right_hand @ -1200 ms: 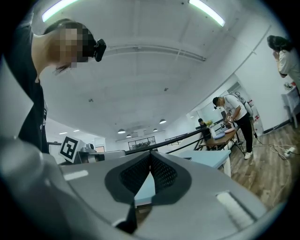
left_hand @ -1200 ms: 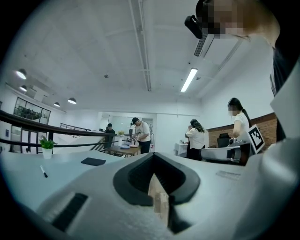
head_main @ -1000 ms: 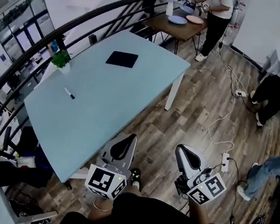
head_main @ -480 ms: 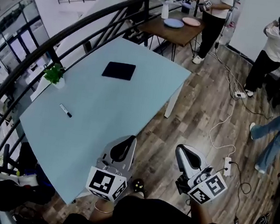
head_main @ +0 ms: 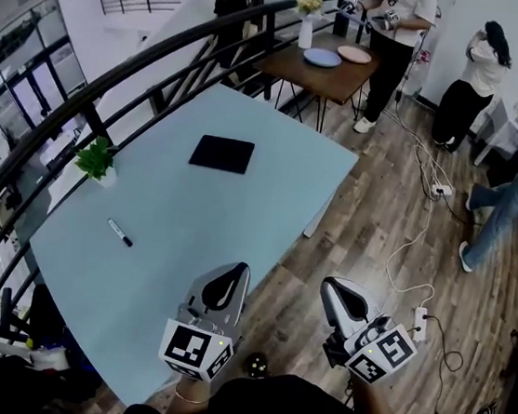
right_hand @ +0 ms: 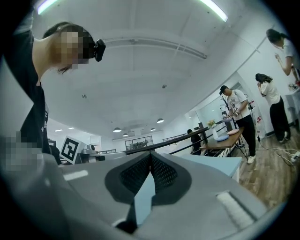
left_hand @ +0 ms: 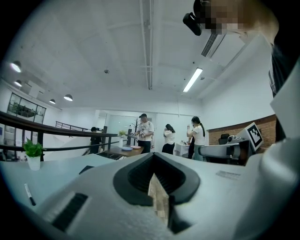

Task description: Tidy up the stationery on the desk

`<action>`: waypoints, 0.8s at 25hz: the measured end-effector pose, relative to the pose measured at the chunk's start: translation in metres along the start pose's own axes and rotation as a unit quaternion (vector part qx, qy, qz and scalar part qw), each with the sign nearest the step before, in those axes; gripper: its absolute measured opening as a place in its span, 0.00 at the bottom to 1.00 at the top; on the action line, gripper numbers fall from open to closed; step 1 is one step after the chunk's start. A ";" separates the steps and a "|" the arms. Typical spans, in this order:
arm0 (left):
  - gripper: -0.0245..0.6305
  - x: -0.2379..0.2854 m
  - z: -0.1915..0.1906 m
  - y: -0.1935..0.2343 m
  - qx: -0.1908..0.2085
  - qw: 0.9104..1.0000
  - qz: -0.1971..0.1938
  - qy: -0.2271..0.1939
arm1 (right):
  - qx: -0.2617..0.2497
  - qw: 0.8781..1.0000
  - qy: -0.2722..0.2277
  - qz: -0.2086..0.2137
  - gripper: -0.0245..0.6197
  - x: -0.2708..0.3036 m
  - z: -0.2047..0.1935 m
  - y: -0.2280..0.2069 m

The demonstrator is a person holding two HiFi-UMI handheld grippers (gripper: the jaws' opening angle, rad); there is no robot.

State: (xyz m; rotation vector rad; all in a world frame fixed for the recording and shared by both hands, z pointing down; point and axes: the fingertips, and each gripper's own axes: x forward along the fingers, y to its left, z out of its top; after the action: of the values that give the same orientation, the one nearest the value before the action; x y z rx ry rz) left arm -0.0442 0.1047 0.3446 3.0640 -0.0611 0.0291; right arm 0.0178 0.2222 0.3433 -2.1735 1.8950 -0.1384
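Observation:
A pale blue desk fills the left of the head view. On it lie a black marker pen near the left side and a flat black notebook further back. My left gripper hovers over the desk's near corner, shut and empty. To its right, over the wooden floor and off the desk edge, my right gripper is also shut and holds nothing. Both point level toward the desk. The left gripper view shows the marker and the notebook low at the left.
A small potted plant stands at the desk's left edge by a black railing. A brown table with plates and a vase stands beyond. Several people stand at the back right. Cables and a power strip lie on the floor.
I have walked closer to the desk: both grippers have advanced together and the left one now reaches over its near corner. People at the right have shifted about.

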 end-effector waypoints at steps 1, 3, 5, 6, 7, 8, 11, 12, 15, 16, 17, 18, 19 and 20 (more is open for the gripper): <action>0.02 0.001 0.000 0.006 0.000 1.000 0.002 -0.001 | -0.002 1.000 0.001 0.000 0.03 0.006 -0.001 -0.001; 0.02 0.002 0.000 0.017 -0.002 1.000 0.008 -0.002 | -0.004 1.000 0.002 0.001 0.03 0.017 -0.001 -0.004; 0.02 0.004 -0.001 0.028 -0.006 1.000 0.015 -0.002 | -0.004 1.000 0.003 0.004 0.03 0.028 -0.001 -0.006; 0.02 0.004 -0.001 0.032 -0.007 1.000 0.018 -0.001 | -0.004 1.000 0.003 0.006 0.03 0.032 -0.001 -0.007; 0.02 0.005 -0.001 0.036 -0.007 1.000 0.022 -0.001 | -0.003 1.000 0.003 0.008 0.03 0.036 -0.001 -0.009; 0.02 0.006 -0.001 0.040 -0.006 1.000 0.026 -0.002 | -0.002 1.000 0.004 0.011 0.03 0.040 -0.001 -0.010; 0.02 0.006 0.002 0.051 -0.002 0.999 0.039 -0.006 | -0.001 1.000 0.007 0.023 0.03 0.056 -0.003 -0.016; 0.02 0.006 0.003 0.055 -0.002 0.999 0.046 -0.006 | -0.001 1.000 0.008 0.029 0.03 0.062 -0.001 -0.018; 0.02 0.013 0.018 0.070 -0.001 0.997 0.078 -0.005 | -0.001 0.998 0.007 0.056 0.03 0.089 0.017 -0.029; 0.02 0.017 0.024 0.075 -0.001 0.996 0.092 -0.003 | 0.000 0.998 0.007 0.067 0.03 0.099 0.024 -0.035; 0.02 0.021 0.027 0.080 0.000 0.994 0.105 -0.002 | 0.002 0.997 0.007 0.078 0.03 0.109 0.029 -0.041; 0.02 0.024 0.027 0.085 0.001 0.993 0.119 0.000 | 0.003 0.996 0.009 0.091 0.03 0.119 0.030 -0.047; 0.02 0.027 0.025 0.091 0.003 0.991 0.133 0.001 | 0.005 0.995 0.010 0.104 0.03 0.129 0.029 -0.052; 0.02 0.031 0.023 0.097 0.005 0.989 0.146 0.002 | 0.006 0.993 0.011 0.117 0.03 0.140 0.028 -0.058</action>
State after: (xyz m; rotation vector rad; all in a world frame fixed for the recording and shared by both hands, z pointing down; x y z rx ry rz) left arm -0.0171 0.0048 0.3294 3.0360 -0.5105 0.0519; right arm 0.1003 0.0951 0.3180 -1.9307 2.1363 -0.1307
